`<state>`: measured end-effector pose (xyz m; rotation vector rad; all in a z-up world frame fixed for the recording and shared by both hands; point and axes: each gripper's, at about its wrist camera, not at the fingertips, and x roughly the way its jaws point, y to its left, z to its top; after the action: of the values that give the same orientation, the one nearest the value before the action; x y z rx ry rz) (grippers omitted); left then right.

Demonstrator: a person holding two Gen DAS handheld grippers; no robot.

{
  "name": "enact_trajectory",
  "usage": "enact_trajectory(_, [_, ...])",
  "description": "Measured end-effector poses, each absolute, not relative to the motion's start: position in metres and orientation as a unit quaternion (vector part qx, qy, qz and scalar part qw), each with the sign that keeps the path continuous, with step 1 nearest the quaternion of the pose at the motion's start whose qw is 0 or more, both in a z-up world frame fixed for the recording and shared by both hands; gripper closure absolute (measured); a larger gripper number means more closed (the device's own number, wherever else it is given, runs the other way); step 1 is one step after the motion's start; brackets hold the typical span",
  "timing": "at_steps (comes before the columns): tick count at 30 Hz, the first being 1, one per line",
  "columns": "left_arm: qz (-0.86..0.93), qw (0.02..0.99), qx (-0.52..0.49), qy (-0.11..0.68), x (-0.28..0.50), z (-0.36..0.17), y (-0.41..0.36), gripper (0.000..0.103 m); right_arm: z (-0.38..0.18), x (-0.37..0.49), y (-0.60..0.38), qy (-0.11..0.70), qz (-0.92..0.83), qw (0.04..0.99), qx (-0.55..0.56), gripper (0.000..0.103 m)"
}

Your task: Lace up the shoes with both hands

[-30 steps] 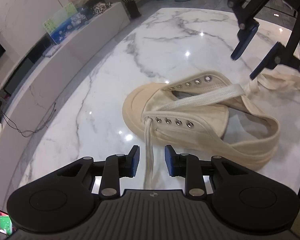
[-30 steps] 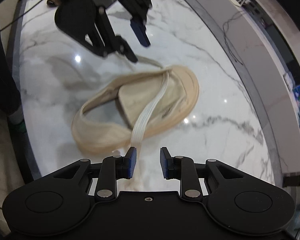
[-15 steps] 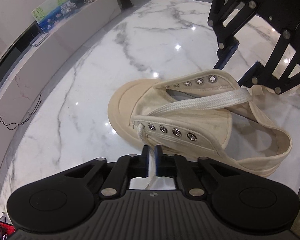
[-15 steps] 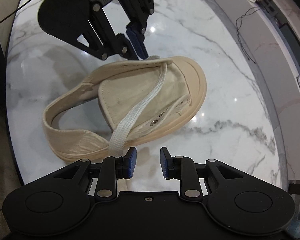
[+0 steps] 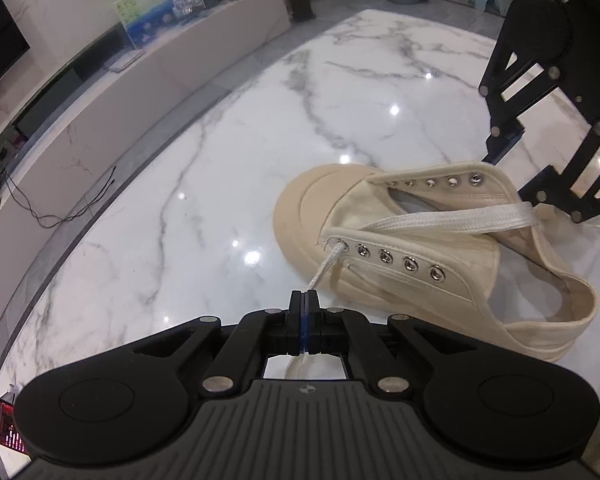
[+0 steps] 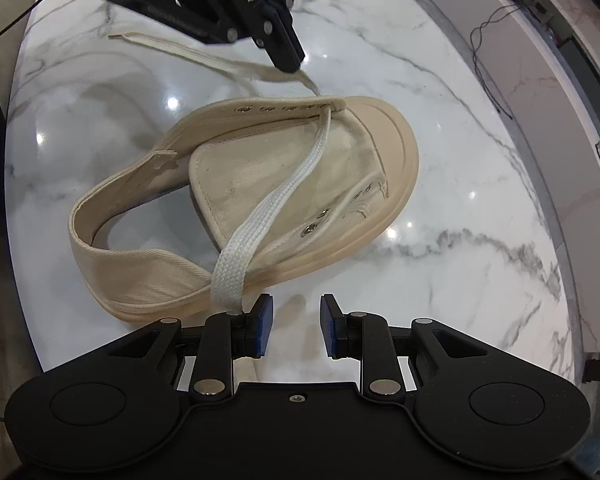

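A cream canvas shoe (image 5: pixel 420 248) (image 6: pixel 260 168) lies on a white marble table (image 5: pixel 220 184). One flat white lace (image 5: pixel 328 264) comes out of the eyelet nearest the toe, and my left gripper (image 5: pixel 304 300) (image 6: pixel 290 60) is shut on it just outside the shoe. The lace's other run (image 5: pixel 452 220) (image 6: pixel 272 216) crosses the tongue and hangs over the far side. My right gripper (image 6: pixel 295 322) stands open beside the shoe's sole, with that lace run lying against the outside of its left finger (image 6: pixel 262 320). In the left wrist view its black frame (image 5: pixel 548 128) looms behind the shoe.
The marble table's curved edge (image 6: pixel 540 184) runs close to the toe side. A long low white cabinet (image 5: pixel 140 80) stands beyond it, with a cable (image 5: pixel 60 216) on the floor. The loose lace tail (image 6: pixel 172 46) trails across the table behind the left gripper.
My left gripper closed on the lace by the toe eyelet and drew it away from the shoe, pulling it taut. My right gripper moved closer to the shoe and stayed open.
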<state>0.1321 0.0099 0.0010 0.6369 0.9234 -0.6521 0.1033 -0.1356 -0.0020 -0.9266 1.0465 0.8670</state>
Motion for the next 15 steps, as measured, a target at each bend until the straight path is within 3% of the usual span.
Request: enact_trajectory(15, [-0.271, 0.797, 0.295, 0.452, 0.128, 0.001, 0.033, 0.103, 0.0, 0.103, -0.136, 0.466, 0.381, 0.685, -0.412, 0.08])
